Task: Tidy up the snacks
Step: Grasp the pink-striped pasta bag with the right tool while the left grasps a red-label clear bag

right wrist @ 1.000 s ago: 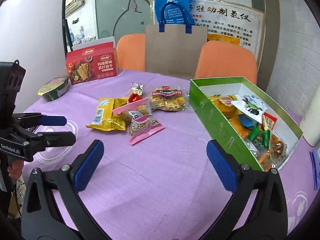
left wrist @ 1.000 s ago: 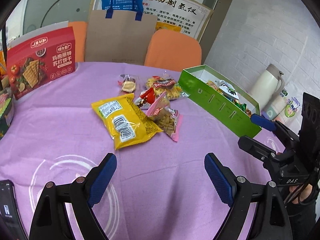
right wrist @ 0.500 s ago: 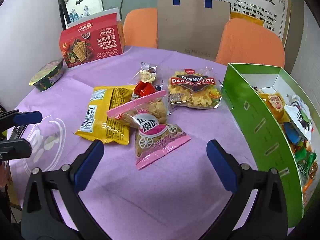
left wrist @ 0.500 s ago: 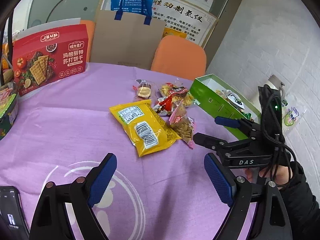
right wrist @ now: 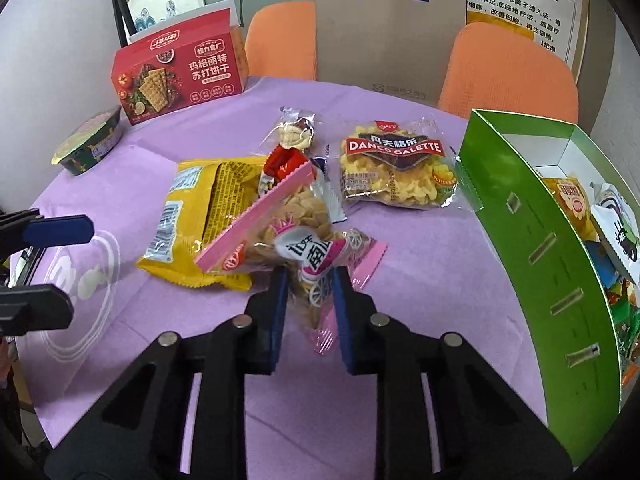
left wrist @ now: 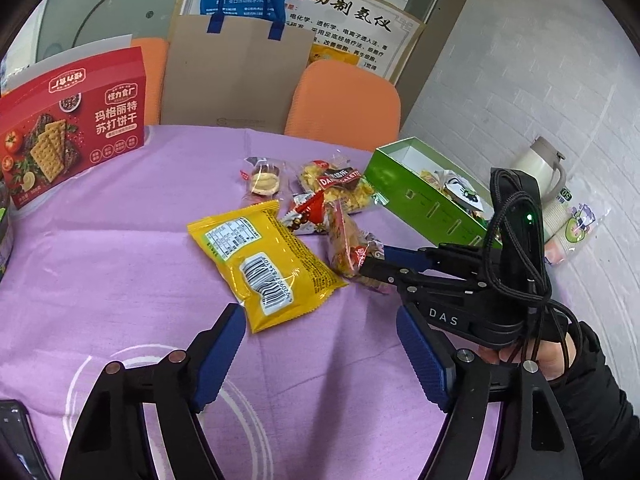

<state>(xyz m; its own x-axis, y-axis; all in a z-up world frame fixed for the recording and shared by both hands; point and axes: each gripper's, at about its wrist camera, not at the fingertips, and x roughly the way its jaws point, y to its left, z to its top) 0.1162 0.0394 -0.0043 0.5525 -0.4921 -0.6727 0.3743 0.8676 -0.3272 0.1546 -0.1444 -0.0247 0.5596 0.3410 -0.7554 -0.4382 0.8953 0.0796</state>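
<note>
right gripper (right wrist: 308, 280) clamped on pink snack bag (right wrist: 316, 256) | left gripper (left wrist: 320, 344) wide open, empty, near yellow packet (left wrist: 260, 260)

1. We see a round table (left wrist: 100, 248) covered in a purple cloth with white ring patterns near its front edge.
2. Behind the table stand two orange chairs (right wrist: 508, 68), with a brown paper bag with blue handles (right wrist: 390, 36) upright between them.
3. To the right we see a white painted brick wall (left wrist: 532, 80).
4. On the back wall hangs a poster (left wrist: 360, 20) with printed Chinese text, and beside it a grey panel with a thin outline drawing (left wrist: 120, 4).
5. The light is even indoor light.
</note>
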